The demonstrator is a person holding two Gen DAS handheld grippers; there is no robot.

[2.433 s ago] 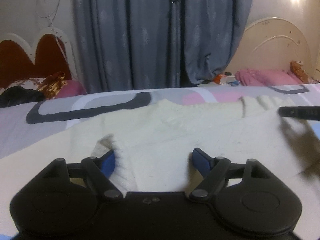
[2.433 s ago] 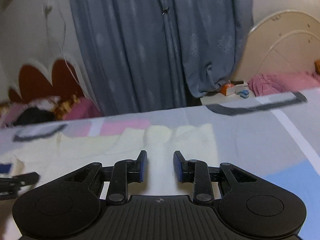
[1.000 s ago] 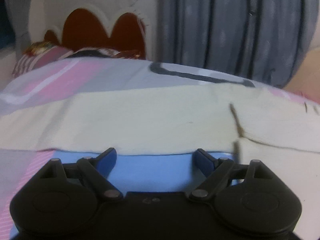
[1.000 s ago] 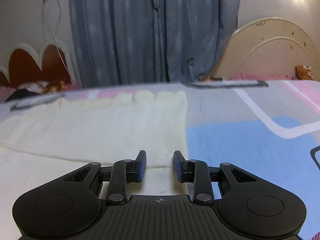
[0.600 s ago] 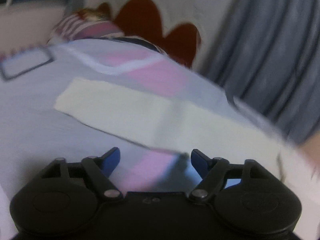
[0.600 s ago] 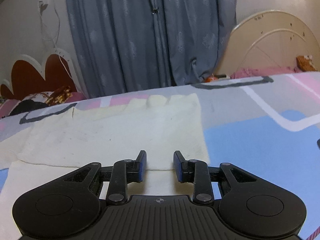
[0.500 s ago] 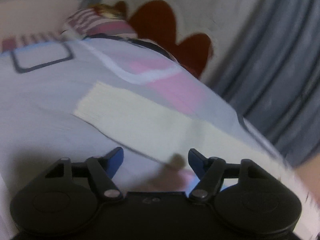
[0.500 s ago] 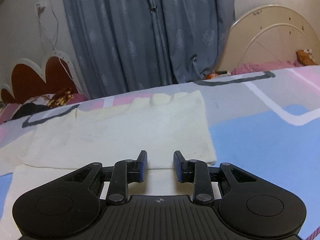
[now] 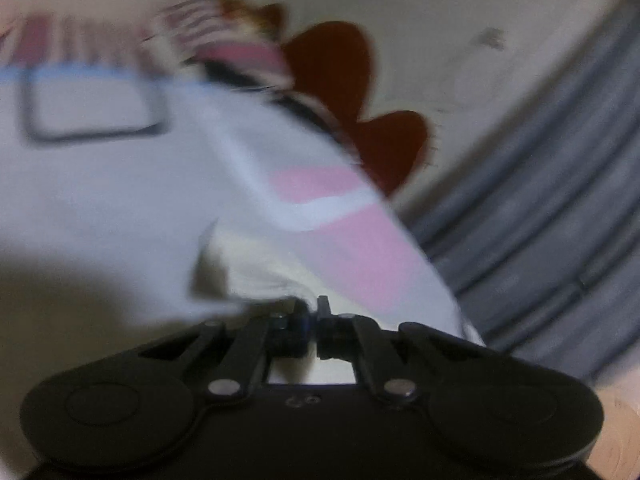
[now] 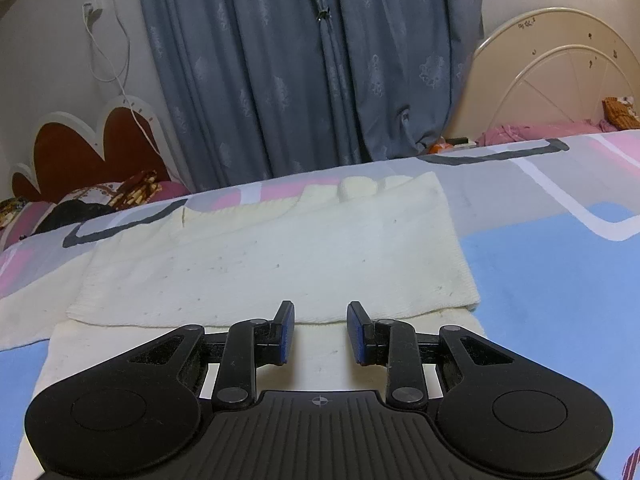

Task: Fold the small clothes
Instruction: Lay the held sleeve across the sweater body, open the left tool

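Observation:
A cream knit sweater (image 10: 280,256) lies flat on the bed, with its right sleeve folded across the body. My right gripper (image 10: 320,330) is open and empty, just above the sweater's near part. In the blurred left wrist view my left gripper (image 9: 313,322) is shut on the end of the sweater's left sleeve (image 9: 256,276), which bunches up at the fingertips.
The bed has a patterned sheet (image 10: 552,280) in blue, pink, grey and white. A brown scalloped headboard (image 10: 80,152) with pillows stands at the left, a cream headboard (image 10: 552,80) at the right, grey curtains (image 10: 312,72) behind.
My left gripper has swung left to the sleeve's end and shut on it. My right gripper has backed off slightly and stays open.

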